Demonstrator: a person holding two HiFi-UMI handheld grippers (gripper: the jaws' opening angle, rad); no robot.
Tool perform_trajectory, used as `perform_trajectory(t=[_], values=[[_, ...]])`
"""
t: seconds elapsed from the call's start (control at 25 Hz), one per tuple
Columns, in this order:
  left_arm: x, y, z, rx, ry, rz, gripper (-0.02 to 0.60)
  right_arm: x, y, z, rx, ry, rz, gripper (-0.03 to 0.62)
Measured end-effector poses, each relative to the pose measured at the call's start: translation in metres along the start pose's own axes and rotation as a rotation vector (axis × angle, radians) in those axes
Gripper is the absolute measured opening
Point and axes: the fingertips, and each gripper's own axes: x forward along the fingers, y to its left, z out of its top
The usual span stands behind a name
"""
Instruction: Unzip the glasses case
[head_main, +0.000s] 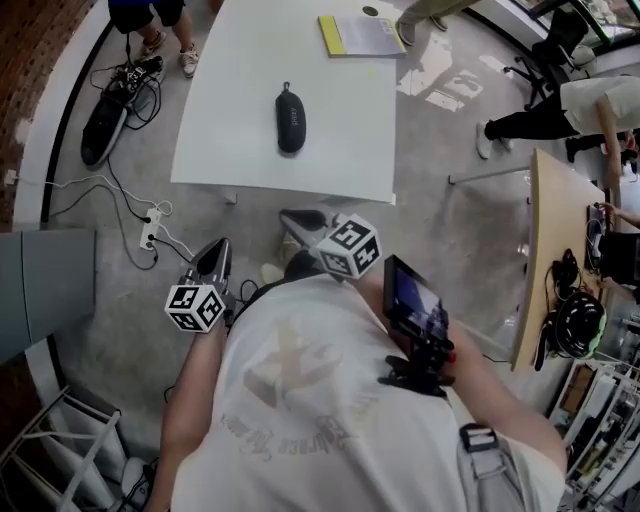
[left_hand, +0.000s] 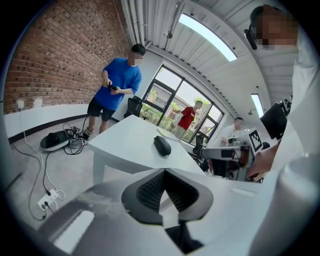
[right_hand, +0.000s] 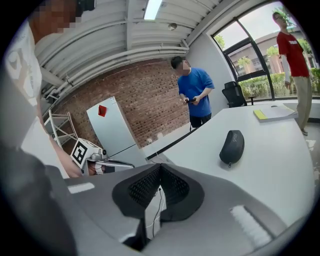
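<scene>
Left tongs (head_main: 218, 247) shut; notebook (head_main: 360, 35) beyond case (head_main: 290, 118).

One glasses case (head_main: 290, 120), one table (head_main: 335, 135), two tools (head_main: 221, 246) (head_main: 287, 216)

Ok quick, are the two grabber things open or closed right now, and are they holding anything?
Left gripper: closed, holding nothing.
Right gripper: closed, holding nothing.
</scene>
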Motion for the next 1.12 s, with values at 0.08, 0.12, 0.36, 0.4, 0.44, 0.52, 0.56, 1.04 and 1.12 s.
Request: perform_trajectory(t=[0.08, 0.12, 0.36, 0.4, 0.44, 0.52, 0.56, 1.04, 1.12], values=[[0.008, 0.006, 0.006, 0.011, 0.016, 0.003, 0.006, 0.008, -0.01, 0.006, 0.01, -0.011, 0.01, 0.008], [0.013, 0.005, 0.006, 0.013, 0.027, -0.001, 0.006, 0.008, -0.015, 0.007, 0.02, -0.013, 0.012, 0.008], [0.057, 0.011, 0.052, 0.053, 0.065, -0.039, 0.006, 0.018, -0.06, 0.037, 0.069, -0.037, -0.016, 0.008], [0.065, 0.011, 0.063, 0.062, 0.063, -0.048, 0.006, 0.021, -0.067, 0.044, 0.07, -0.041, -0.019, 0.008], [0.074, 0.009, 0.071, 0.067, 0.063, -0.059, 0.006, 0.021, -0.075, 0.049, 0.073, -0.043, -0.025, 0.008], [0.089, 0.003, 0.08, 0.07, 0.075, -0.086, 0.006, 0.019, -0.087, 0.055, 0.083, -0.045, -0.041, 0.008], [0.095, 0.002, 0.084, 0.074, 0.083, -0.098, 0.006, 0.018, -0.093, 0.057, 0.087, -0.048, -0.048, 0.008], [0.159, 0.0, 0.116, 0.151, 0.179, -0.141, 0.006, 0.004, -0.164, 0.09, 0.159, -0.182, -0.125, 0.008], [0.165, -0.006, 0.112, 0.156, 0.204, -0.168, 0.006, -0.003, -0.167, 0.086, 0.178, -0.202, -0.152, 0.008]])
